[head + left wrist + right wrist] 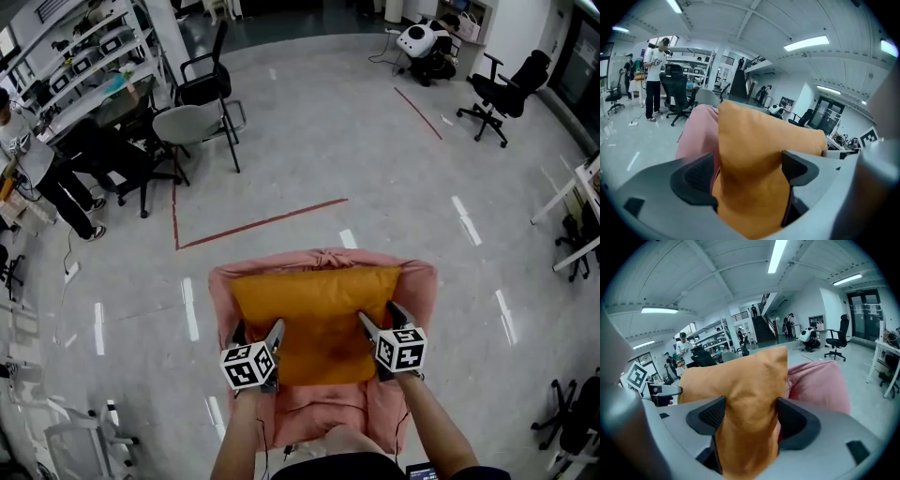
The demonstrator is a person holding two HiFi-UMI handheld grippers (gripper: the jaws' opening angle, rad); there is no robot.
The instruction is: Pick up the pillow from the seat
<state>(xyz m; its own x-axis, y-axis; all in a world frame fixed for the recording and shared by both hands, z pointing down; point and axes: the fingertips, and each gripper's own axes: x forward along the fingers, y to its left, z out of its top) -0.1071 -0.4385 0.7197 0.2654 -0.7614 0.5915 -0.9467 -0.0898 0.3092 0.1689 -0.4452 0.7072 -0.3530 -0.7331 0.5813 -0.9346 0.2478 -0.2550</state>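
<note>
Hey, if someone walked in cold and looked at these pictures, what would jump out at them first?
The bright orange pillow in the middle of the head view, lying on a pink-draped seat. The left tool and right tool reach onto its near edge, jaws spread wide with pillow fabric between them. Behind, red tape marks the grey floor.
</note>
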